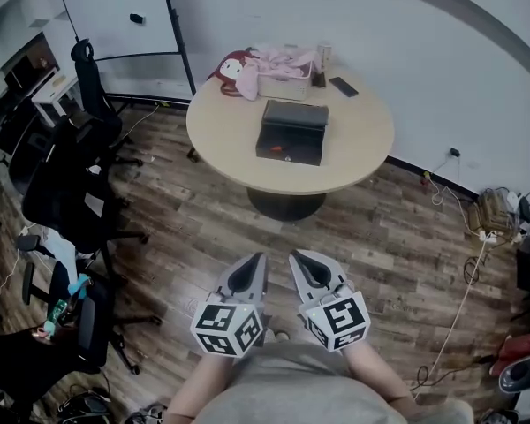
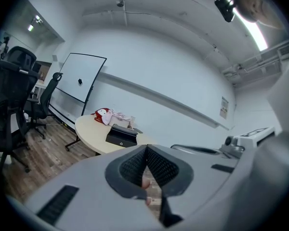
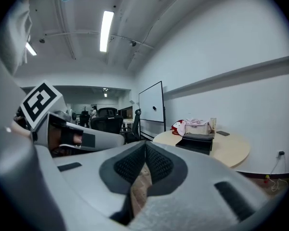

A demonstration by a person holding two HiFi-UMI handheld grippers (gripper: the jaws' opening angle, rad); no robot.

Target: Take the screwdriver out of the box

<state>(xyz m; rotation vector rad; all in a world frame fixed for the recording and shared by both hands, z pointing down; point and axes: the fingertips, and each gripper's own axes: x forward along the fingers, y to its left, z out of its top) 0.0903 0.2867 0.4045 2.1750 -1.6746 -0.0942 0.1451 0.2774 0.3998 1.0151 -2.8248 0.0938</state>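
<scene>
A black box (image 1: 291,131) sits closed on the round wooden table (image 1: 353,162), far ahead of both grippers. No screwdriver shows in any view. My left gripper (image 1: 260,258) and right gripper (image 1: 293,256) hang side by side over the wooden floor, close to the person's body, both pointing toward the table. The left gripper (image 2: 147,149) has its jaws together with nothing between them, and the box (image 2: 121,135) lies well beyond it. The right gripper (image 3: 145,147) is also shut and empty, with the box (image 3: 198,142) off to its right.
A pink plush toy and cloth (image 1: 252,64), a pale carton (image 1: 287,85) and a phone (image 1: 343,87) lie at the table's far side. Black office chairs (image 1: 71,170) crowd the left. A whiteboard (image 1: 124,11) stands at the back left. Cables (image 1: 473,246) trail along the right wall.
</scene>
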